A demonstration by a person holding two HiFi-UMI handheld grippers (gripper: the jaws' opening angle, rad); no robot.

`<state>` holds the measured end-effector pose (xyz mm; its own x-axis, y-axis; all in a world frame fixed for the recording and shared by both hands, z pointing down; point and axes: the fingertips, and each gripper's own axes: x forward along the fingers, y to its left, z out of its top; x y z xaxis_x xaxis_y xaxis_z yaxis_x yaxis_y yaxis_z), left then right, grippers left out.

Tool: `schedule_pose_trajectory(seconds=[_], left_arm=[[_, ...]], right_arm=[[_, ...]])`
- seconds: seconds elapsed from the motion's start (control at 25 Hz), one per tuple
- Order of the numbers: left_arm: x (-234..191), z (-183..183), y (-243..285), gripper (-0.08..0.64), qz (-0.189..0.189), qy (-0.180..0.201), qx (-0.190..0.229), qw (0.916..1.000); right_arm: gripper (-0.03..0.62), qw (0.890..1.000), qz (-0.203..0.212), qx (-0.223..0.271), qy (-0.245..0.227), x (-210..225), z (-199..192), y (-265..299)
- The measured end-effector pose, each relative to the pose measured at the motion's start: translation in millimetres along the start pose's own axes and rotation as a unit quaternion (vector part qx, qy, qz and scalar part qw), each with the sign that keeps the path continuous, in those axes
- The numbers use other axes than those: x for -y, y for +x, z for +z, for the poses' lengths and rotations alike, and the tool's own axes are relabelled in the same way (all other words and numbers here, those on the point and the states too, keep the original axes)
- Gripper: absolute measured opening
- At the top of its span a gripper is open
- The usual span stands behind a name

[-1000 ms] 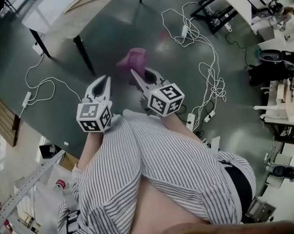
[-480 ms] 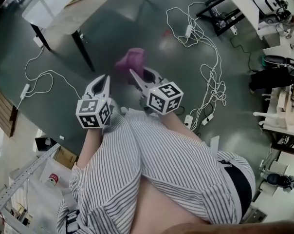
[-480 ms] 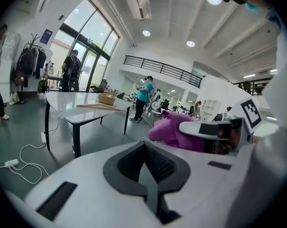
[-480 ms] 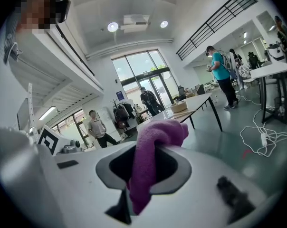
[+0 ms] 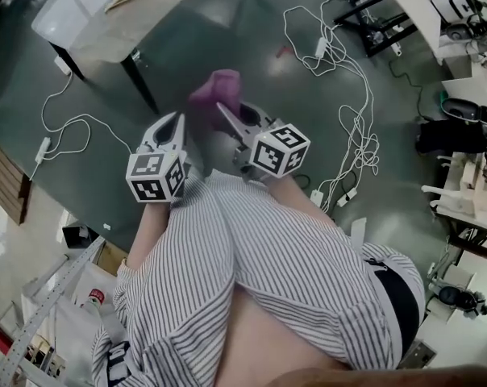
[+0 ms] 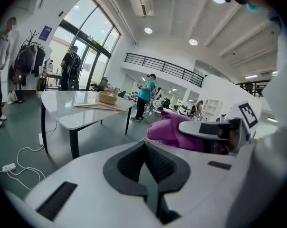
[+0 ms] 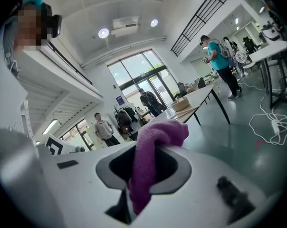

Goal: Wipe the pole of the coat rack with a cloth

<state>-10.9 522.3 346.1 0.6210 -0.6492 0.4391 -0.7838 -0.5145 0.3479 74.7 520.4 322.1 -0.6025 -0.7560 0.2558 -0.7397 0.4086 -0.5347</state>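
A purple cloth [image 5: 215,91] sticks out of my right gripper [image 5: 222,108], which is shut on it at waist height over the grey floor. In the right gripper view the cloth [image 7: 153,139] hangs down between the jaws. My left gripper [image 5: 177,119] is held just left of it, shut with nothing in it; its jaws [image 6: 146,148] meet along a closed line. From the left gripper view the cloth [image 6: 174,131] and the right gripper [image 6: 215,129] appear close on the right. A coat rack [image 6: 28,56] with dark coats stands far off by the windows, and also shows small in the right gripper view [image 7: 123,114].
A white table [image 5: 90,22] with dark legs stands ahead on the left. White cables [image 5: 340,95] and power strips trail over the floor at right and left. Desks with equipment [image 5: 461,135] line the right side. Several people stand in the room.
Both grippers hold almost the same pose, with the cloth still gripped. The head view has drifted a little, and the right gripper sits slightly higher and further right.
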Motion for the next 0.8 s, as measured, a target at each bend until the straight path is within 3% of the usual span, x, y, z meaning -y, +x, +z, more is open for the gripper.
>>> schedule_pose_trajectory(seconds=[0.16, 0.52, 0.8], left_arm=[[-38, 43, 30, 0.011, -0.006, 0.005, 0.005, 1.0000], [-120, 125, 105, 0.011, -0.055, 0.024, 0.002, 0.9982], [-166, 155, 138, 0.011, -0.078, 0.011, -0.002, 0.9969]], right_arm=[[0.075, 1.000, -0.013, 0.009, -0.007, 18, 34, 47], [0.075, 0.998, -0.035, 0.005, -0.045, 48, 101, 172], [0.075, 0.998, -0.033, 0.032, -0.033, 58, 133, 227]])
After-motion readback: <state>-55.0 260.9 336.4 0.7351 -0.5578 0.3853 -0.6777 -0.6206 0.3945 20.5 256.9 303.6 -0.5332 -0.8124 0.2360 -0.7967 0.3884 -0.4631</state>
